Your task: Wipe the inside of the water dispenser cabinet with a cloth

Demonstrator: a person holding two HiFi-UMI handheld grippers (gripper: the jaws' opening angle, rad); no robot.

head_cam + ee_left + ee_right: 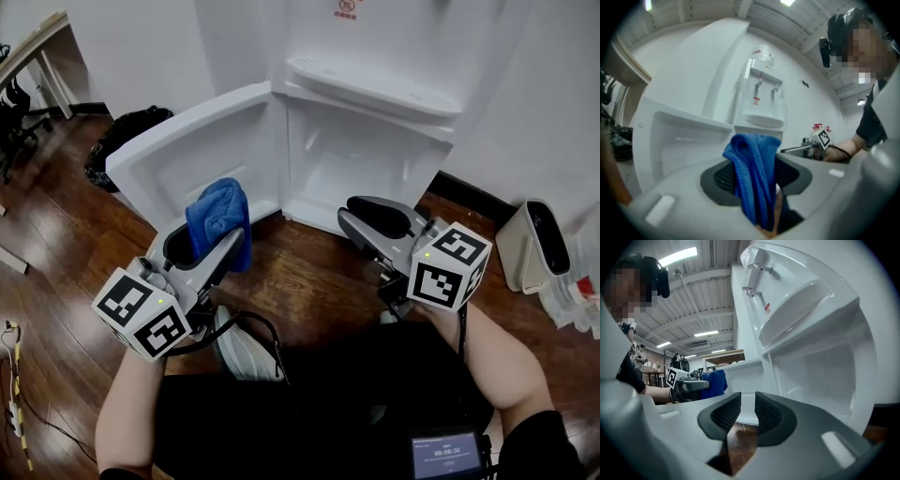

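left hand-held gripper (208,239), low at the frame's left, clamps a folded blue cloth (218,214) between its jaws. right hand-held gripper (361,214), centre right, is empty, jaws narrowly apart. water dispenser cabinet (347,164) stands open at upper centre, door (202,141) swung left.

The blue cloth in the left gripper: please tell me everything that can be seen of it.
The blue cloth looks soft and finely ribbed, folded into a thick bundle. The left gripper is shut on its middle: the rounded folds stand above the grey jaws, an end hangs below. It is held upright before the open white cabinet door, apart from it.
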